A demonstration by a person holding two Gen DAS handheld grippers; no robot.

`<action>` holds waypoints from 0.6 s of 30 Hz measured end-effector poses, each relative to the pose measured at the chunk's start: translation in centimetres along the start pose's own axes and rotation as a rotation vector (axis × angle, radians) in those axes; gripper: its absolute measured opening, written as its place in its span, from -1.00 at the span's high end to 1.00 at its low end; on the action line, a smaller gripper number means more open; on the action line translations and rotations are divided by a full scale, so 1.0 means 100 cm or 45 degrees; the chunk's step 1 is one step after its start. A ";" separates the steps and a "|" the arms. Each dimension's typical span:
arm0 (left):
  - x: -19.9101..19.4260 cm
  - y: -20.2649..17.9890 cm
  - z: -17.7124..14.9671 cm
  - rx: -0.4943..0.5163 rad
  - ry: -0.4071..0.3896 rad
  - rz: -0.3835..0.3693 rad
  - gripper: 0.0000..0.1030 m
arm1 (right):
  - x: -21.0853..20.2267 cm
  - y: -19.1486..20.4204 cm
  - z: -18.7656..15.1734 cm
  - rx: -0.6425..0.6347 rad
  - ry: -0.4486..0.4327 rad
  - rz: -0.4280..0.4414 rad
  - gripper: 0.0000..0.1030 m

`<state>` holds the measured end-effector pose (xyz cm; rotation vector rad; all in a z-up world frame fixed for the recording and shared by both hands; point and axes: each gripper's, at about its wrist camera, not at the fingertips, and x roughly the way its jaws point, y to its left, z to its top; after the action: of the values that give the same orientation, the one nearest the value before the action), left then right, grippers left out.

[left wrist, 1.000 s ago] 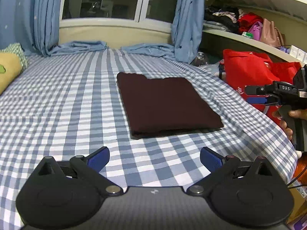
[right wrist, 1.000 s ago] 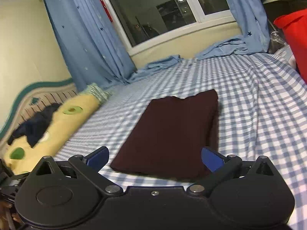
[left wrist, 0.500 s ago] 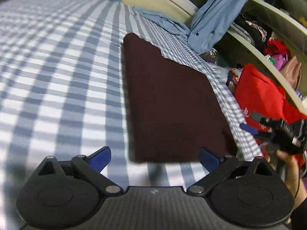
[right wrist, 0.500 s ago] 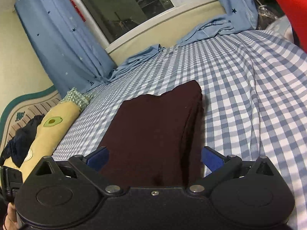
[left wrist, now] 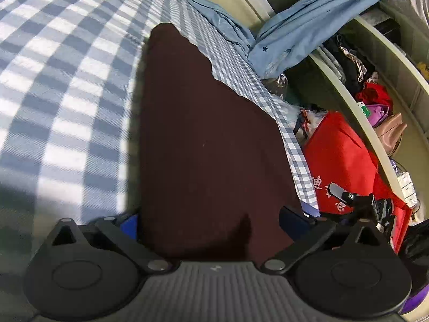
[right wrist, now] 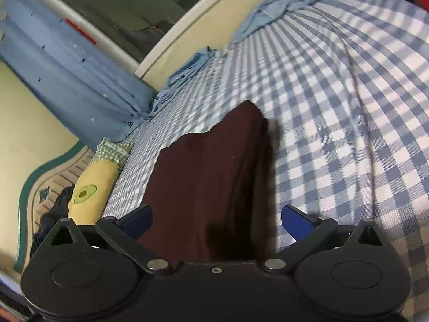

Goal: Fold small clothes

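Observation:
A dark maroon folded garment (left wrist: 209, 134) lies flat on the blue checked bed sheet (left wrist: 61, 80). My left gripper (left wrist: 211, 221) is open, its blue-padded fingers straddling the near edge of the garment. In the right wrist view the same garment (right wrist: 209, 177) runs away from me, and my right gripper (right wrist: 217, 221) is open with its fingers either side of the garment's near end. The right gripper also shows at the right of the left wrist view (left wrist: 356, 201), beside the bed edge.
A red bag (left wrist: 348, 161) stands beside the bed on the right, below shelves of clothes and bags (left wrist: 375, 99). A yellow avocado pillow (right wrist: 93, 187) lies by the headboard. Blue curtains (right wrist: 67, 80) hang at the window.
Both grippers have moved forward and tilted down onto the garment; its near edge now lies between each pair of open fingers. The garment has not moved.

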<state>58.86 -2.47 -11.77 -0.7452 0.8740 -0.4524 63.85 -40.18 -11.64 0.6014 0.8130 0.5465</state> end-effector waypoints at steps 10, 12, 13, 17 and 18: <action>0.010 -0.021 -0.007 0.048 -0.110 0.080 -0.97 | 0.039 -0.037 0.014 0.106 0.038 0.121 -0.99; 0.012 -0.021 -0.004 0.012 -0.109 0.067 -0.96 | 0.056 -0.031 0.017 0.086 0.057 0.151 -0.99; 0.011 -0.019 -0.003 0.004 -0.105 0.056 -0.96 | 0.066 -0.029 0.019 0.096 0.080 0.182 -0.99; 0.019 -0.015 0.003 -0.033 -0.102 0.041 -0.95 | 0.103 -0.008 0.029 0.021 0.123 0.169 -0.99; 0.021 -0.016 0.004 -0.026 -0.105 0.057 -0.87 | 0.110 -0.003 0.032 0.001 0.122 0.151 -0.99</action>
<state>60.28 -4.68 -11.52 -0.7564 0.8172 -0.3707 72.71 -34.15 -15.62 0.6307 0.8718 0.6873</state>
